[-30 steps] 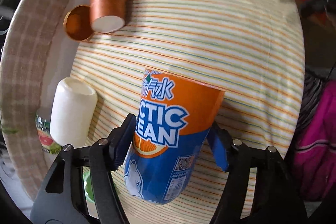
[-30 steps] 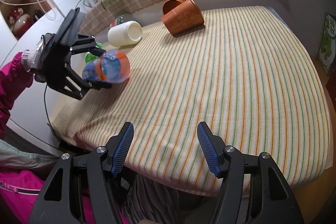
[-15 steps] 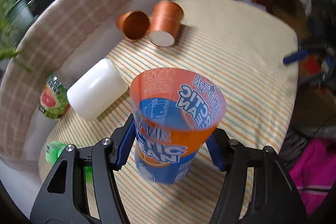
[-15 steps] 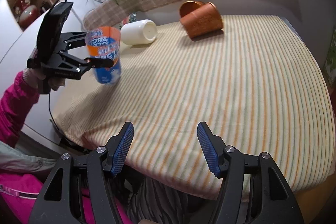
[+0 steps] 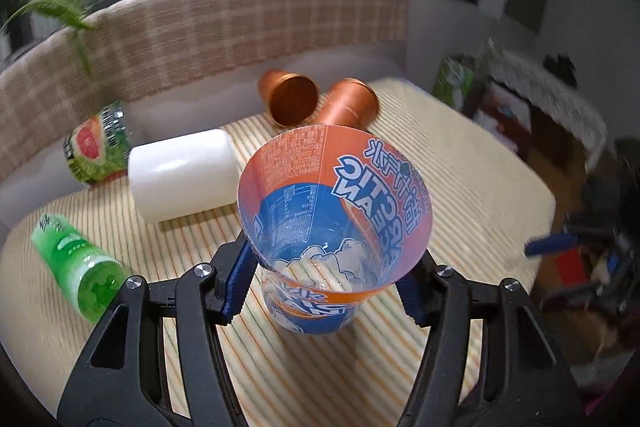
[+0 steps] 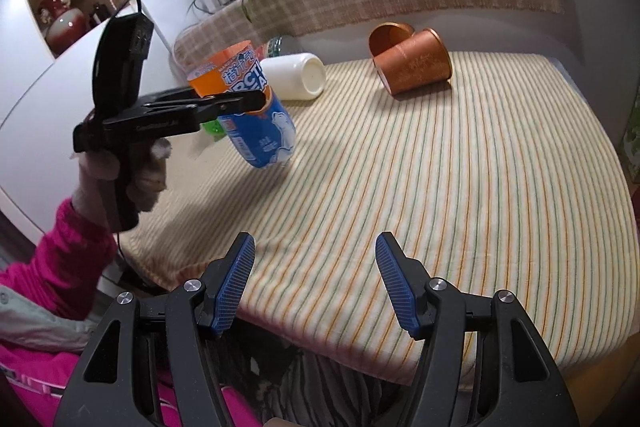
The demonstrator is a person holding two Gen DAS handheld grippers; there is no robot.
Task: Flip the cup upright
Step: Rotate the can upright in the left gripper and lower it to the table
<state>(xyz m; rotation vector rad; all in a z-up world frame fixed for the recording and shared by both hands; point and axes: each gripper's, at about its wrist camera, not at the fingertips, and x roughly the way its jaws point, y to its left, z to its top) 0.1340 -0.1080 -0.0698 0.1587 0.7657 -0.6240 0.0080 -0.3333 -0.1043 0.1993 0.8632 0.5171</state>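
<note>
My left gripper is shut on an orange and blue plastic cup printed "ARCTIC OCEAN". The cup's mouth faces up and toward the camera, tilted. In the right wrist view the cup hangs above the striped tablecloth, its base off the cloth, held by the left gripper. My right gripper is open and empty over the table's near edge.
Two copper cups lie on their sides at the back; they also show in the right wrist view. A white cup lies on its side. A green bottle and a can lie at left.
The left gripper has turned the cup from lying sideways to mouth-up and lifted it. The right gripper has stayed open near the front edge.
</note>
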